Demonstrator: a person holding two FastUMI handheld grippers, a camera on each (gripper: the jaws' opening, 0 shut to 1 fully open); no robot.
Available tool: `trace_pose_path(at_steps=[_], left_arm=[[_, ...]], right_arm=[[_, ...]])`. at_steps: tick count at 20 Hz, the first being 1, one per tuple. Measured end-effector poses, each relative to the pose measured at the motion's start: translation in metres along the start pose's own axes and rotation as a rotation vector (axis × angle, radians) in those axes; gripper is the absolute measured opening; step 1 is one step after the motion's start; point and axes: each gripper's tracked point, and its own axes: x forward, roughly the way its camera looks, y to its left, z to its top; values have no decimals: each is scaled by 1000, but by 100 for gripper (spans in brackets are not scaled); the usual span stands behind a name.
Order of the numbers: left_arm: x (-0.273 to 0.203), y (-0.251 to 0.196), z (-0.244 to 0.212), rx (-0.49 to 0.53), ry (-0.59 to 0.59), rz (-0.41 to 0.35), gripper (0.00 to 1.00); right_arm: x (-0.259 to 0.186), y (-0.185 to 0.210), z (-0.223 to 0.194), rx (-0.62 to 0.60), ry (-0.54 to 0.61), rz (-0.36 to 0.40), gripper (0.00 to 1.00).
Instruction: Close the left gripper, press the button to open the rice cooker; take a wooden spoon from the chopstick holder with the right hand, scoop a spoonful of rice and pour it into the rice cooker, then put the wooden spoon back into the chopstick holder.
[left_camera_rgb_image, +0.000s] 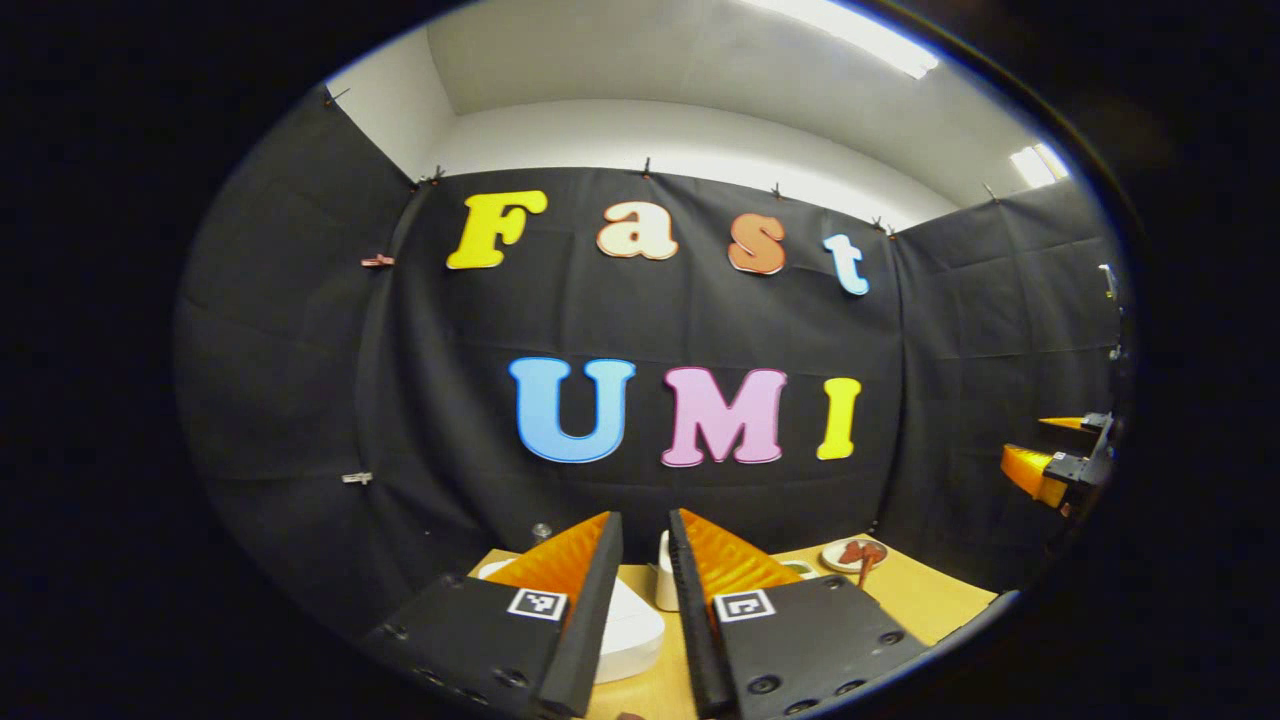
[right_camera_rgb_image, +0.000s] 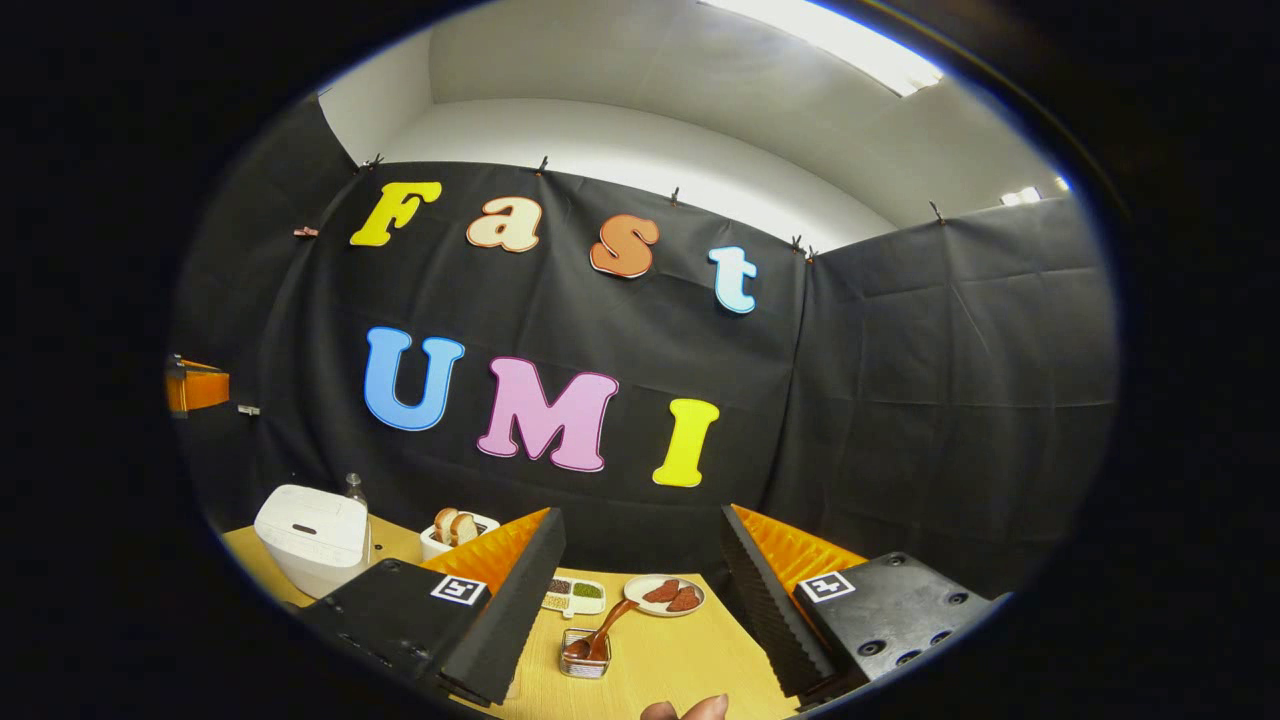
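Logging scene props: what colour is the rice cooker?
White. The rice cooker shows best in the right gripper view, lid closed, at the table's left.

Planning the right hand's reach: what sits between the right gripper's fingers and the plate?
In the right gripper view, the wooden spoon in its small holder lies before the plate.

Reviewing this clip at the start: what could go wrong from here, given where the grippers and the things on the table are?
1. The left gripper has its fingers slightly apart; unless it closes first, it may slip off the button on the rice cooker, whose lid is down.
2. The wooden spoon leans in a small holder near a plate; a careless grab by the open right gripper might tip the holder.
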Motion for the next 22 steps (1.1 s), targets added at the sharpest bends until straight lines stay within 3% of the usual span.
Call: trace_pose_path(at_steps=[1, 2, 3, 5, 7, 13, 17, 22], left_arm=[[4, 6, 2, 4, -4, -23, 26], [6, 11, 3, 17, -2, -35, 26], [11, 17, 1, 27, 3, -44, 11], [19, 8, -5, 20, 50, -148, 7], [32, 10, -16, 9, 119, -233, 6], [83, 77, -97, 76, 459, -265, 6], [108, 88, -153, 5, 620, -331, 6], [127, 105, -216, 18, 801, -344, 6]], right_arm=[[-1, -1, 0, 1, -2, -3, 97], [0, -2, 0, 2, -1, -4, 97], [0, -3, -2, 3, 4, -6, 97], [-1, -6, -4, -1, 6, -13, 97], [-1, -9, -3, -13, -1, -18, 97], [-4, -21, -4, -33, -5, -42, 97], [-3, -31, -10, -31, 11, -74, 97], [-6, -44, -16, -33, 22, -115, 97]])
